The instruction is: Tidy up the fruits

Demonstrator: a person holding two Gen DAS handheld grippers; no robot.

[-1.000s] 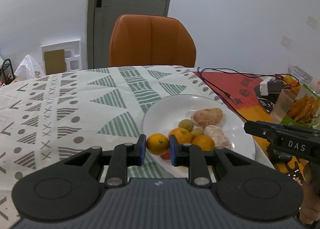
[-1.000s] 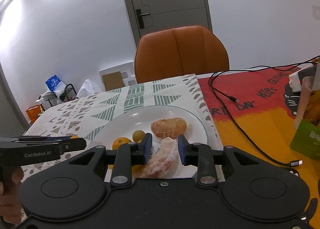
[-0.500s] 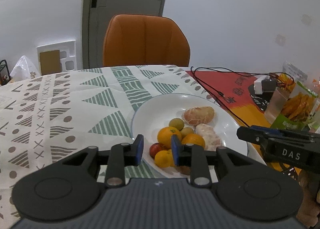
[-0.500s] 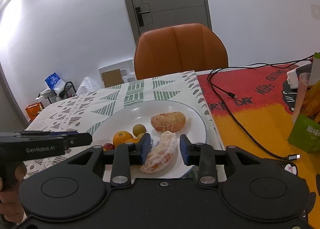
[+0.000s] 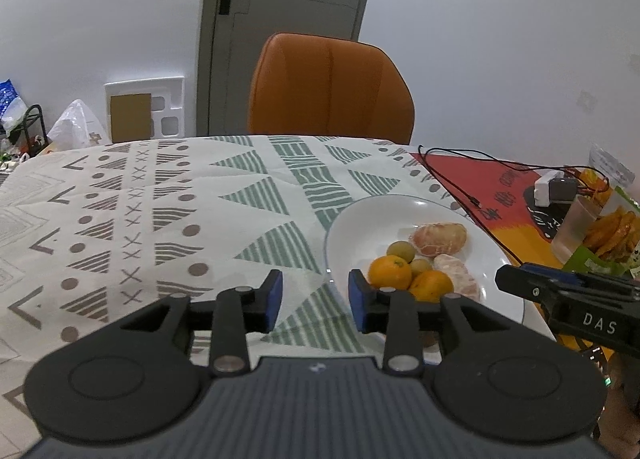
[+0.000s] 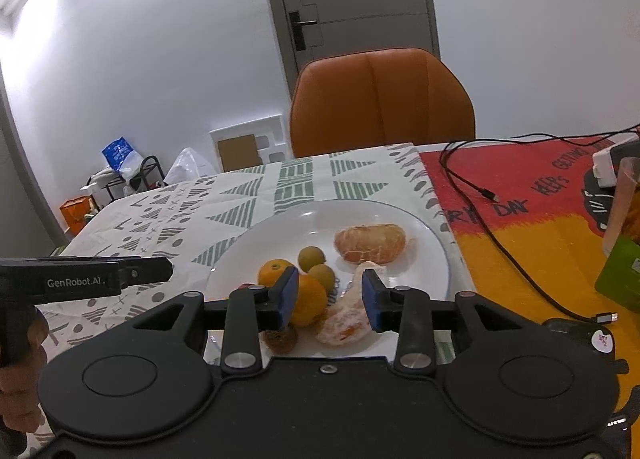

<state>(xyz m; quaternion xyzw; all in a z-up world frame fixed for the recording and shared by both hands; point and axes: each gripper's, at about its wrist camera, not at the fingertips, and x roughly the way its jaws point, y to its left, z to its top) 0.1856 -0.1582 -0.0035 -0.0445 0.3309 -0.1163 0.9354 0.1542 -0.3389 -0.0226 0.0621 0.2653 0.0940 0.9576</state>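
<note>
The white plate (image 6: 432, 255) served as the landmark on the worktop (image 5: 120, 219). Its near rim was hidden behind both claw bodies. In the right wrist view, a dark reddish fruit (image 6: 282, 337) at the plate's near edge was partly covered by the right claw's left finger, and its kind could not be determined. The left wrist view did not show that fruit.

On the plate lay a peeled mandarin (image 6: 370, 243) at the far side, two small green fruits (image 6: 311, 257), two oranges (image 5: 389, 271) and a peeled segment (image 6: 346, 317).

The left claw (image 5: 315, 301) stood released and empty, positioned just left of the plate over the tablecloth. One second earlier it had clenched a small orange; that fruit was now off the claw.

The right claw (image 6: 330, 301) stood released above the plate's near side, its fingers apart from the peeled segment, which rested on the plate. One second earlier the segment had sat between narrower fingers.
</note>
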